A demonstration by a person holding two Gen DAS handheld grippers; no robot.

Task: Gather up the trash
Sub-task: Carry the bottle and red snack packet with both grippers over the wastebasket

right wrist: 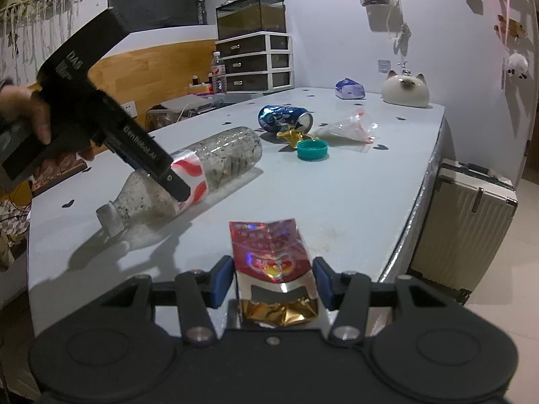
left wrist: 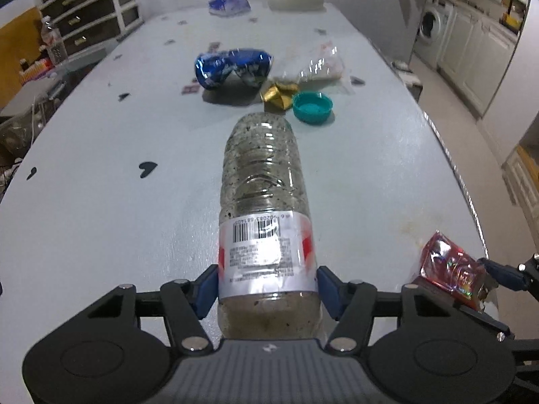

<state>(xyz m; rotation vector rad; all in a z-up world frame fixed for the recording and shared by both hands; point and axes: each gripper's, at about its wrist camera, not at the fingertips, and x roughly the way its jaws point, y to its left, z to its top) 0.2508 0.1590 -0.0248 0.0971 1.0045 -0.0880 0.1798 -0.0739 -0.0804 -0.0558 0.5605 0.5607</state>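
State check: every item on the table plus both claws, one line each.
Bottle: capped, on its side, left claw clamped on its label.
Red packet: torn open, flat, between right claw pads.
Blue can: crushed, on its side.
Teal cap: loose, open side up.
Clear bag: crumpled.

**Plastics, foils and a matt tabletop**

The bottle [left wrist: 266, 181] is showing as clear ribbed plastic, speckled inside, with a glossy paper-like label. The red pouch [right wrist: 269, 249] is gleaming as shiny foil, gold within. The crushed can [left wrist: 232, 67] is glinting as blue metal. The teal cap [left wrist: 312, 107] is looking like matt plastic. The table [left wrist: 118, 202] is appearing smooth, pale and faintly sheened.
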